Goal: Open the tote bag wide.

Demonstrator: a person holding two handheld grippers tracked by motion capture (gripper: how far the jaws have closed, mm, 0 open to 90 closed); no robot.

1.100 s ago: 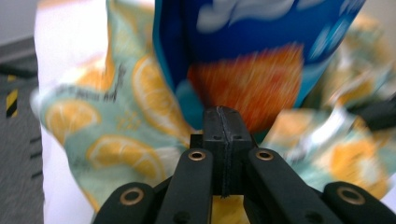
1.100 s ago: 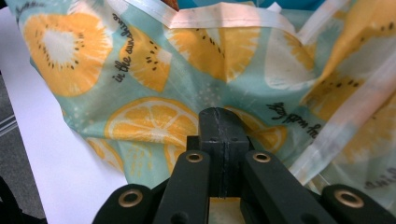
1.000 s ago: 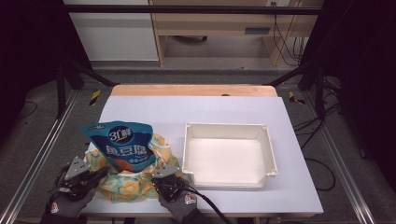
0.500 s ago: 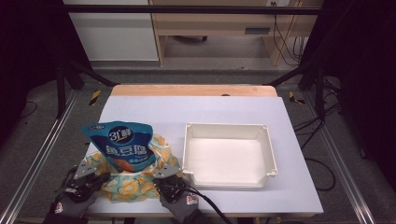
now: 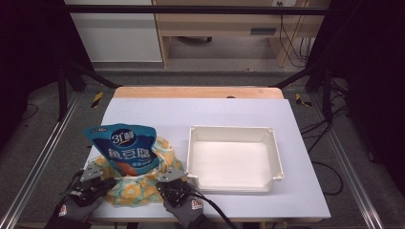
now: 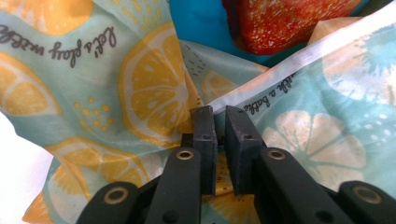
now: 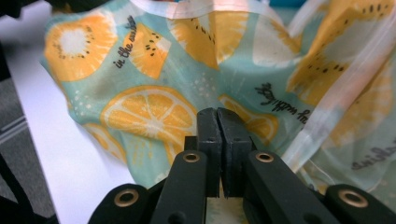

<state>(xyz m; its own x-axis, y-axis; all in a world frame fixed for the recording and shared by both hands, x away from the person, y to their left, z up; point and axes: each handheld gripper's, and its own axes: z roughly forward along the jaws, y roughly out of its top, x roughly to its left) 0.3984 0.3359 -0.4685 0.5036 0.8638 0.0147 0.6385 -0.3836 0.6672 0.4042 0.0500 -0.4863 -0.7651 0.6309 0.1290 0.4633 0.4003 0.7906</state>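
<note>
At the lower left of the high view, a crumpled plastic bag printed with yellow citrus slices on pale teal (image 5: 136, 188) lies on the white bench (image 5: 229, 119), and a blue foil snack pouch with white lettering (image 5: 125, 148) stands in its open mouth, leaning slightly toward the left of the frame. Just to the right of the bag, touching or nearly touching it, sits a shallow cream-white plastic tray (image 5: 274, 157), its opening facing up.

The left hand-held gripper (image 5: 102, 183) comes in at the bottom left corner of the high view, held by a gloved hand (image 5: 71, 210), and meets the bag's left edge. In the left gripper view its jaws have just been opening: a narrow gap shows between the two black pads (image 6: 205, 133), and a fold of the printed film (image 6: 144, 88) runs down into that gap, so the grip looks loosened rather than clamped. The pouch's blue and red print (image 6: 280, 18) shows at the top of that frame.

The right hand-held gripper (image 5: 173, 183) sits at the bottom centre of the high view, at the bag's right edge beside the tray's near corner. In the right gripper view its pads (image 7: 209, 135) are pressed together with bag film (image 7: 149, 112) pinched between them, clenched on the bag.
</note>
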